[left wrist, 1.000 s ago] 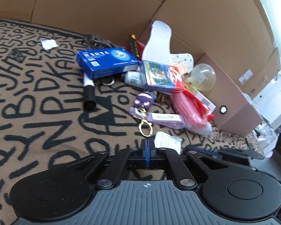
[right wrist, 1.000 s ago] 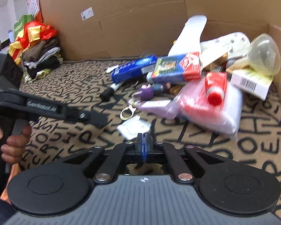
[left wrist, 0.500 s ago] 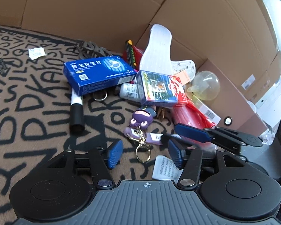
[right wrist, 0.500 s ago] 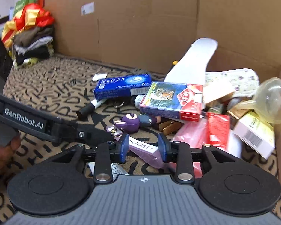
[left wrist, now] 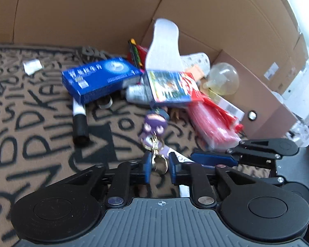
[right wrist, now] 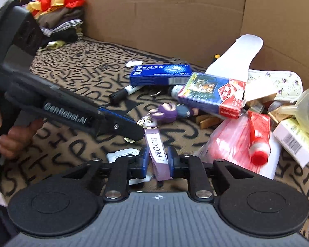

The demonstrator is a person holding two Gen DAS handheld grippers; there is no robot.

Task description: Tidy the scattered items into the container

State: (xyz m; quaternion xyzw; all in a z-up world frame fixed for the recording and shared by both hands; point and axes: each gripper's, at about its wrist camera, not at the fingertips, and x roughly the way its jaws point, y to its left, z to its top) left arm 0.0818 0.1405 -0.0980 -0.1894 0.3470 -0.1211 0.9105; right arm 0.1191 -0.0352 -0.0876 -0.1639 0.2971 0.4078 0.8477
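The blue box [left wrist: 101, 80] hides the far end of the marker [left wrist: 79, 121]; its print is blurred. The hand [right wrist: 12, 135] is cut off at the left edge.

Floor: brown rug [right wrist: 76, 65] w/ black letter print, cardboard walls [right wrist: 175, 14] behind & at right.

On rug:
- blue box [left wrist: 101, 79], flat, one end over a black marker [left wrist: 79, 121]
- white paper scrap [left wrist: 32, 66], apart from the rest, far left
- purple keychain figure [left wrist: 154, 123] w/ metal ring [left wrist: 159, 161] & lilac "BOOM!" tag [right wrist: 157, 152]
- small white packet [right wrist: 121, 154], just beside tag
- red plastic bag [right wrist: 232, 144], red tube [right wrist: 258, 135] on top
- card box [right wrist: 212, 94], tilted, leaning on pile
- white insole [left wrist: 164, 47], propped vs. cardboard
- clear funnel [left wrist: 223, 78], on pile at right
- folded clothes [right wrist: 59, 26], far corner
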